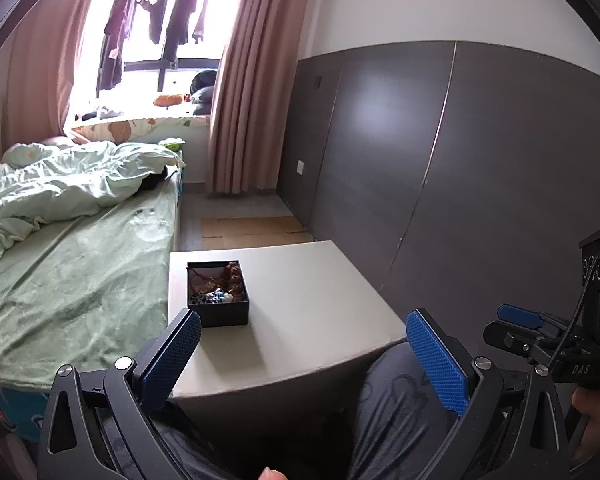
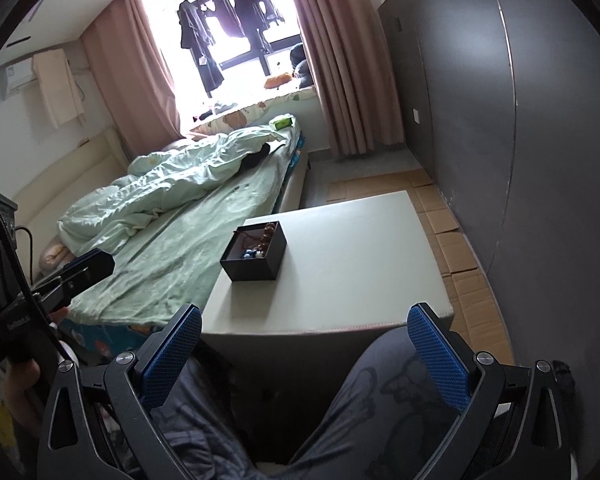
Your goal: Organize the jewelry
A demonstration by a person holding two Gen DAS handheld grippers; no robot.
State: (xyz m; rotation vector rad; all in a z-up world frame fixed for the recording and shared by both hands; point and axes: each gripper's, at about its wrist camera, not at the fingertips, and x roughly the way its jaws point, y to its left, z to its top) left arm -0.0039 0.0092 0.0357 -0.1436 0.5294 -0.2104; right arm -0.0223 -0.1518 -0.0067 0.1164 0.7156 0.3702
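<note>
Black box (image 1: 217, 294) sits upright (lid off) on table (image 1: 320, 304).

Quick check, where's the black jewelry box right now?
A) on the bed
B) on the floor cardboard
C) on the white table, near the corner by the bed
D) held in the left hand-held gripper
C: the black jewelry box sits on the white table at the bed-side corner; both the left hand-held gripper and the right hand-held gripper are open and empty, short of the table.

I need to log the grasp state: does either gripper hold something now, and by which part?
Nothing is held. The left gripper and right gripper have open, empty jaws; the jewelry stays in the black box.
</note>
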